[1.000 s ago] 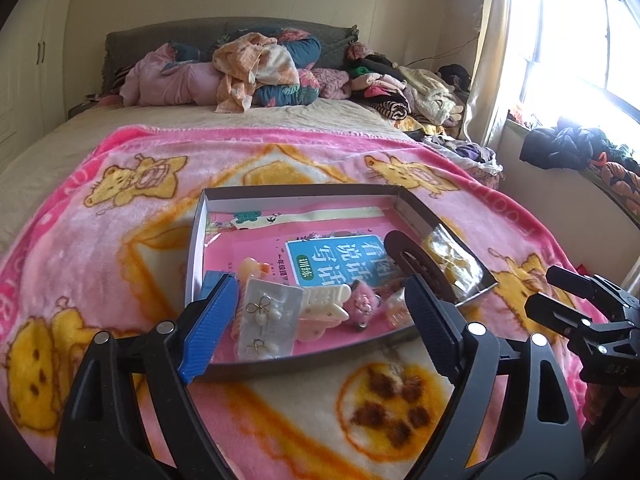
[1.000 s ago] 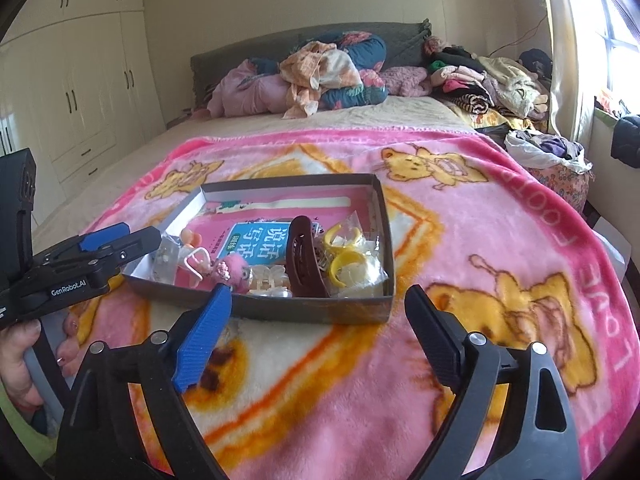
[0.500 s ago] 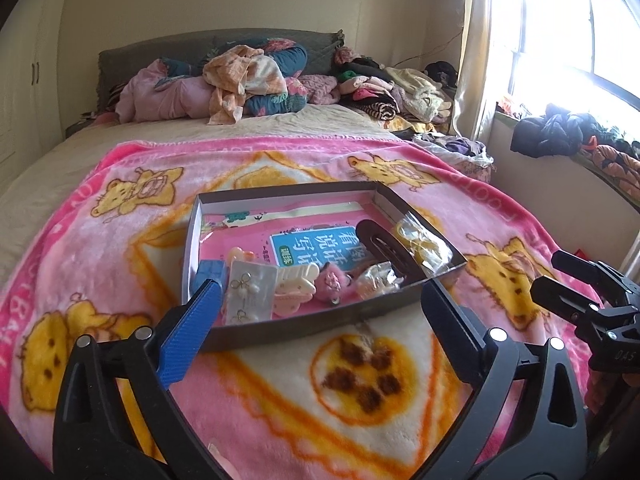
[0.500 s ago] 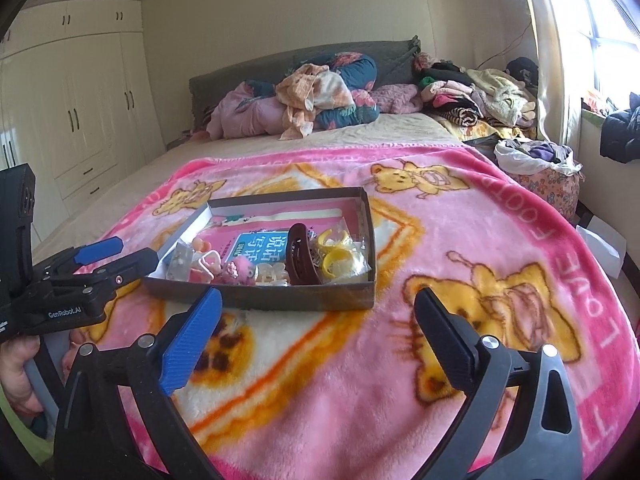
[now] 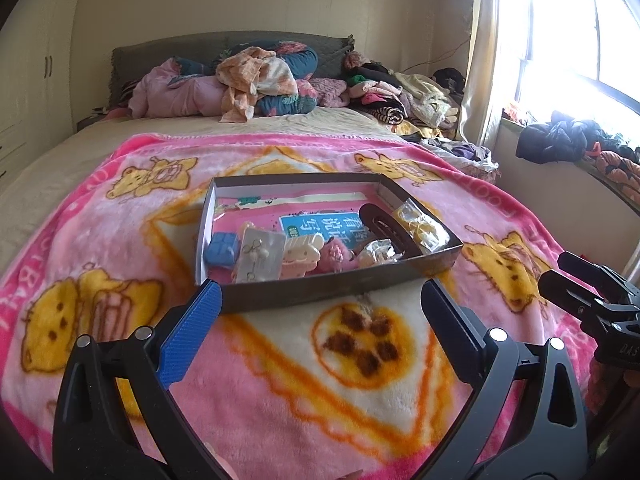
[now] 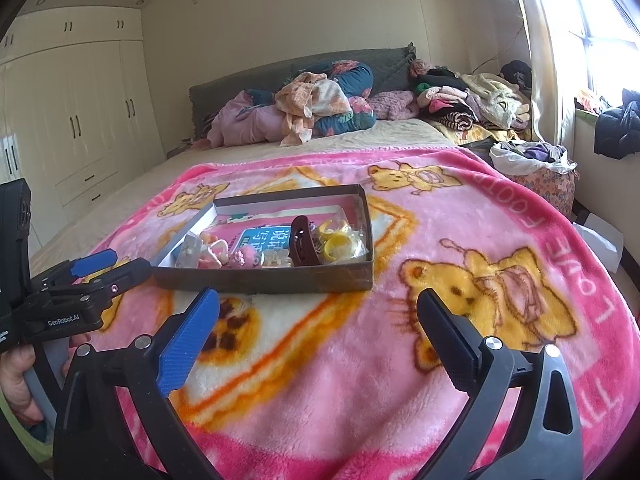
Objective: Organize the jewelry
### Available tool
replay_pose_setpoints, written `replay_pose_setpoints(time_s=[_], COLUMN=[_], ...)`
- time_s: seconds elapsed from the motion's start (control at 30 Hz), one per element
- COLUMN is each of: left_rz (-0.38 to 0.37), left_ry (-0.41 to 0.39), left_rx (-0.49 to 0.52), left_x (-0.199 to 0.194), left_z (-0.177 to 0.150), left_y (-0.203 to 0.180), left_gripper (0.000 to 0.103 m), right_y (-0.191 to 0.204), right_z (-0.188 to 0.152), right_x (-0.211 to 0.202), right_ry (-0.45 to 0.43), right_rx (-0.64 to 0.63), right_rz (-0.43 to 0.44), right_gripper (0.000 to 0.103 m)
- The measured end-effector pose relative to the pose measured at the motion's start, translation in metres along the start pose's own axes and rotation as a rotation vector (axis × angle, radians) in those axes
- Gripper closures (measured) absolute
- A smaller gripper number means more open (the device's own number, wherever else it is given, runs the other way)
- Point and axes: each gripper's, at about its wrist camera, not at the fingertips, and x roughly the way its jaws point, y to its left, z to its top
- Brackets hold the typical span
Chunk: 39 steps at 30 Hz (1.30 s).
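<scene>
A shallow grey cardboard box [image 5: 320, 292] [image 6: 264, 280] lies on the pink blanket. It holds a dark brown hair claw [image 5: 386, 228] [image 6: 302, 242], yellow rings in plastic bags [image 5: 420, 228] [image 6: 340, 246], an earring card [image 5: 260, 254], a blue clip [image 5: 222, 250], a cream clip [image 5: 300, 256], a pink fuzzy piece [image 5: 334, 256] [image 6: 246, 258] and a blue-pink booklet [image 5: 324, 226]. My left gripper [image 5: 320, 316] [image 6: 100, 268] is open and empty, short of the box's near wall. My right gripper [image 6: 316, 324] [image 5: 568, 276] is open and empty, nearer than the box.
The pink cartoon blanket [image 5: 380, 360] covers the bed's near half. Piled clothes and bedding [image 5: 256, 80] lie at the headboard. A window sill with dark clothes [image 5: 568, 144] is at the right. White wardrobes [image 6: 80, 120] stand at the left.
Both grippers have drawn back from the box and risen; the box looks smaller and farther in both views. Both stay open and empty. The box's contents have not moved.
</scene>
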Motion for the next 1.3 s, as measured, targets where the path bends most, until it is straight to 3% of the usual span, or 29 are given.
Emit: replay_pose_setpoints(time_s=[0.4,0.73,1.3], left_rz=[0.025,0.022,-0.001], left_ry=[-0.026,-0.079,-0.105], left_rx=[-0.012,-0.017,-0.010], left_x=[-0.013,-0.024,-0.032], left_z=[-0.018,-0.030,-0.038], left_y=[0.004,-0.003,-0.014], left_gripper=[0.012,0.012,0.011], right_y=[0.002,0.012,0.012], right_z=[-0.018,-0.033,-0.038], right_x=[-0.015,-0.036,-0.040], right_ry=[-0.042,-0.137,-0.136], right_rx=[-0.006,-0.057,-0.073], right_rz=[-0.018,-0.031,-0.044], right_gripper=[0.007,0.006,0.006])
